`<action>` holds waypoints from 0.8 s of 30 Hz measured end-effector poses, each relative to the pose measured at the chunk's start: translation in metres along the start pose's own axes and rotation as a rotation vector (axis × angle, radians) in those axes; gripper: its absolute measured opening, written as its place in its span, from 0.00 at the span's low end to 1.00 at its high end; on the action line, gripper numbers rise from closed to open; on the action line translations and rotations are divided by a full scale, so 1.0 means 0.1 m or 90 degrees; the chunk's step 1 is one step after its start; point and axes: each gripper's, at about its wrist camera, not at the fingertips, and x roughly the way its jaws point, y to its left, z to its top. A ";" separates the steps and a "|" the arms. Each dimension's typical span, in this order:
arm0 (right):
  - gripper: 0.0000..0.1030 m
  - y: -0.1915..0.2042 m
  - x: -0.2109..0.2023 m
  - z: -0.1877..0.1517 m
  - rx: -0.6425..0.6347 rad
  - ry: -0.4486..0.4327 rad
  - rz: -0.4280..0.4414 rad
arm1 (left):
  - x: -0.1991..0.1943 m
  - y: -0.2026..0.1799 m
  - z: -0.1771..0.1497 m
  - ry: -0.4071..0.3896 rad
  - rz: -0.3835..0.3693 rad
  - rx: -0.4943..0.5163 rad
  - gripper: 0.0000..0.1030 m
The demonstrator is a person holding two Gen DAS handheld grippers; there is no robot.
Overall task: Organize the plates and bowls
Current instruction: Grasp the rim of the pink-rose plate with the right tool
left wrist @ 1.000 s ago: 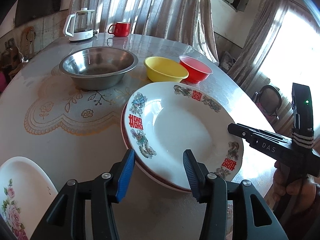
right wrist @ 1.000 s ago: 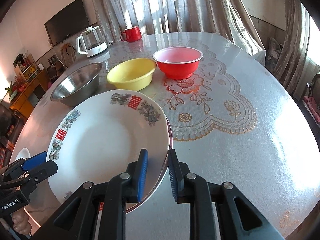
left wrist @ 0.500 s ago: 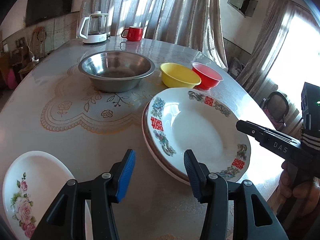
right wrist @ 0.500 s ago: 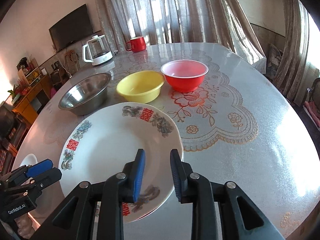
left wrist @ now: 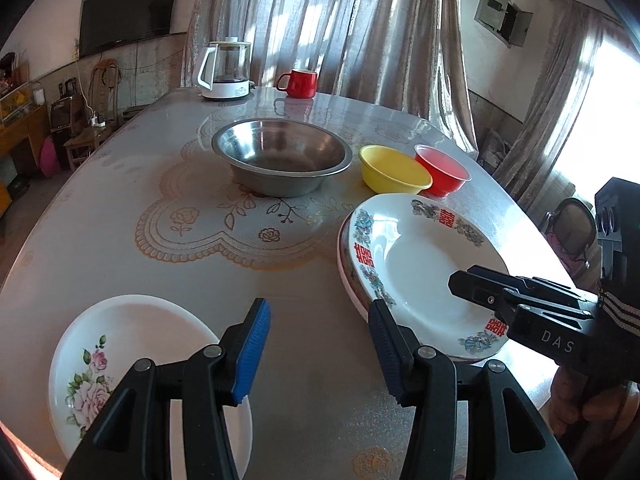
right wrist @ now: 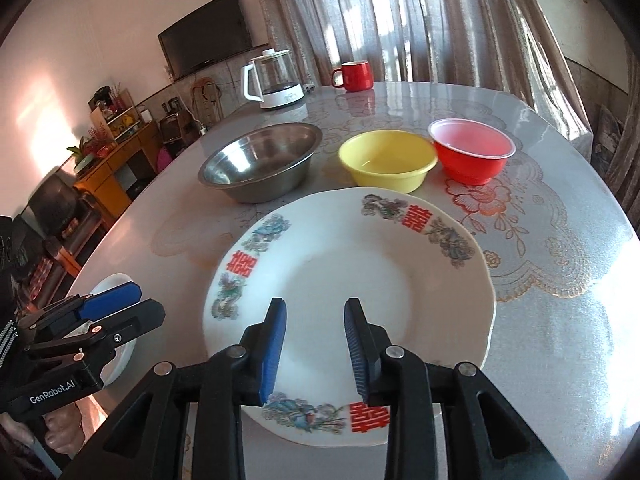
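A white plate with red characters [left wrist: 416, 256] [right wrist: 352, 280] lies stacked on another plate on the table. A rose-patterned white plate [left wrist: 132, 352] lies at the near left, partly under my left gripper [left wrist: 316, 344], which is open and empty. My right gripper [right wrist: 314, 344] is open and empty above the near rim of the stacked plate; it also shows in the left wrist view [left wrist: 520, 300]. Behind stand a steel bowl [left wrist: 280, 156] [right wrist: 260, 160], a yellow bowl [left wrist: 394, 168] [right wrist: 386, 158] and a red bowl [left wrist: 442, 168] [right wrist: 472, 150].
A glass kettle [left wrist: 226, 68] [right wrist: 276, 78] and a red mug [left wrist: 300, 82] [right wrist: 356, 74] stand at the far edge of the table [left wrist: 120, 208]. Curtains hang behind. A chair [left wrist: 572, 232] stands at the right.
My right gripper has let go of the plate's rim, opened wider and drawn back. My left gripper has moved back and left, bringing the rose plate into view.
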 end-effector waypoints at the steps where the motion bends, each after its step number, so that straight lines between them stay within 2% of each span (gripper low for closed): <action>1: 0.29 0.03 0.02 0.00 -0.003 0.005 0.009 | -0.01 0.03 0.00 0.000 0.003 -0.004 0.50; 15: 0.29 0.59 0.28 -0.02 -0.050 0.064 0.148 | -0.18 0.49 -0.06 -0.015 0.033 -0.075 0.50; 24: 0.29 1.11 0.39 -0.10 -0.129 0.092 0.217 | -0.53 1.05 -0.14 -0.054 0.081 -0.151 0.50</action>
